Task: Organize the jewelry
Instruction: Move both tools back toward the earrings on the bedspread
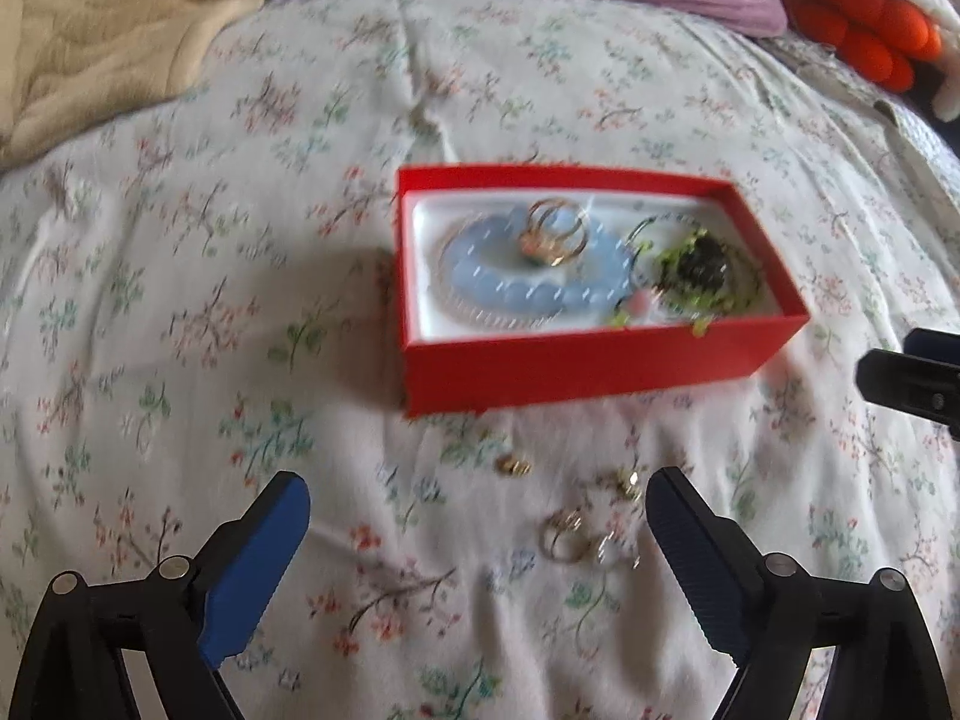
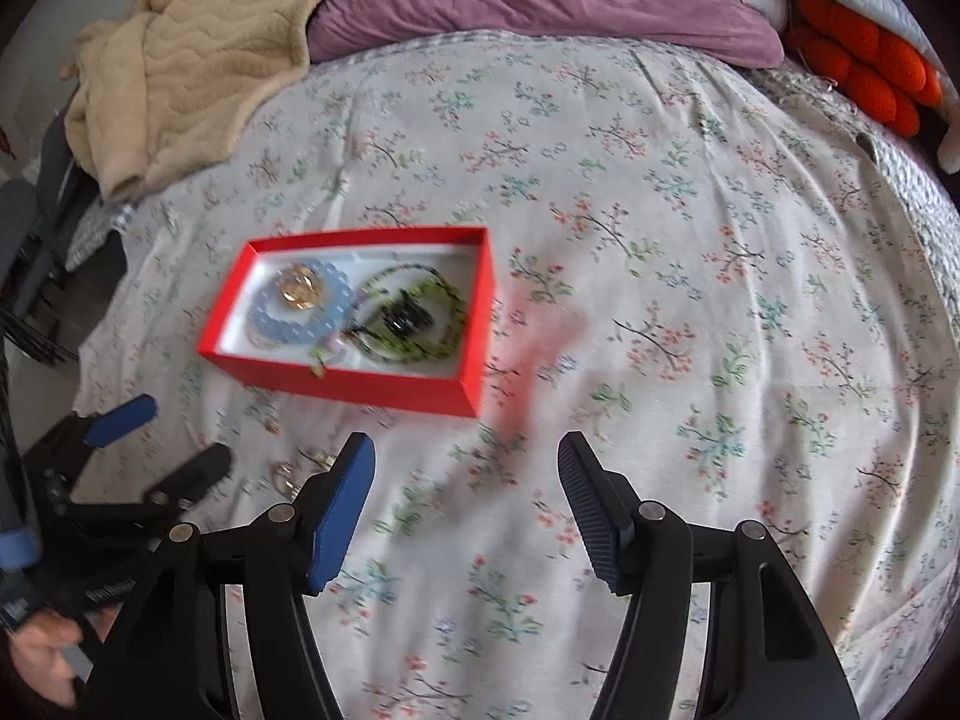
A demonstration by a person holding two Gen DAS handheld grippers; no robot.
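Lying loose on the floral bedspread (image 1: 180, 300), several small gold rings (image 1: 564, 534) sit just ahead of the left gripper (image 1: 477, 516), between its wide-spread fingers and nearer the right one. Beyond them, the red box (image 1: 594, 366) holds a blue bracelet (image 1: 510, 288) and green beads (image 1: 696, 276). The right gripper (image 2: 468, 480) hangs wide and empty, the rings off its left finger.

Two matching handheld grippers, left gripper (image 1: 480, 531) and right gripper (image 2: 467, 513): matte black angular linkage arms with round silver pivot pins, each finger faced with a blue ribbed pad (image 2: 341, 516), faint white lettering on the left unit's black body.
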